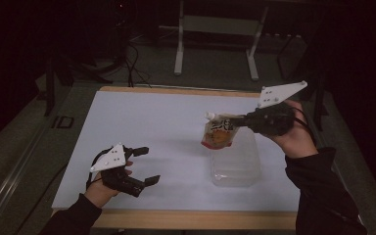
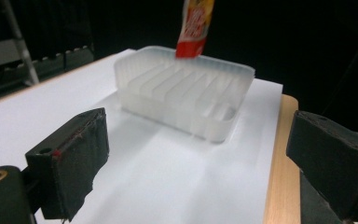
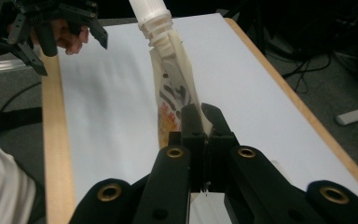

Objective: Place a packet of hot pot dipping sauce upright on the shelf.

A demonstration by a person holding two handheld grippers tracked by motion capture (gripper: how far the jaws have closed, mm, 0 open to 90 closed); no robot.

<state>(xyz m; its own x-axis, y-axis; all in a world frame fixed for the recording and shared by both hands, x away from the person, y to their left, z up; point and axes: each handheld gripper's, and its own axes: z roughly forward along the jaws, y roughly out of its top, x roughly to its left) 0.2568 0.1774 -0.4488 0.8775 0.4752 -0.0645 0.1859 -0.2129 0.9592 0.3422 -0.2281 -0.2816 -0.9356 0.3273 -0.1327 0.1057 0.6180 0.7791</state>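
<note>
Wood edging runs along the near side of my table [image 1: 196,219], and just beyond it my left gripper [image 1: 148,166] sits low over the white sheet at the near-left corner, jaws spread wide with nothing between them. From the left gripper view I look across bare white surface, the two black pads standing well apart at either side of the picture.

Farther in, right of centre, I see the clear plastic tray [image 1: 235,164] resting flat on the sheet; its ribbed inside shows plainly in the left gripper view [image 2: 186,91].

Above the tray's far end hangs the pouch [image 1: 219,132], a soft spouted pack with a red and orange print and a white screw cap. My right gripper [image 1: 239,121] has it pinched, jaws clenched tight on the pouch near its top edge, and holds it clear of the table. In the right gripper view the pouch [image 3: 172,100] stretches away from the closed jaw tips, cap [image 3: 153,13] pointing away from the camera. In the left gripper view its red lower edge [image 2: 192,45] hangs at the tray's far rim; I cannot tell whether it touches.
</note>
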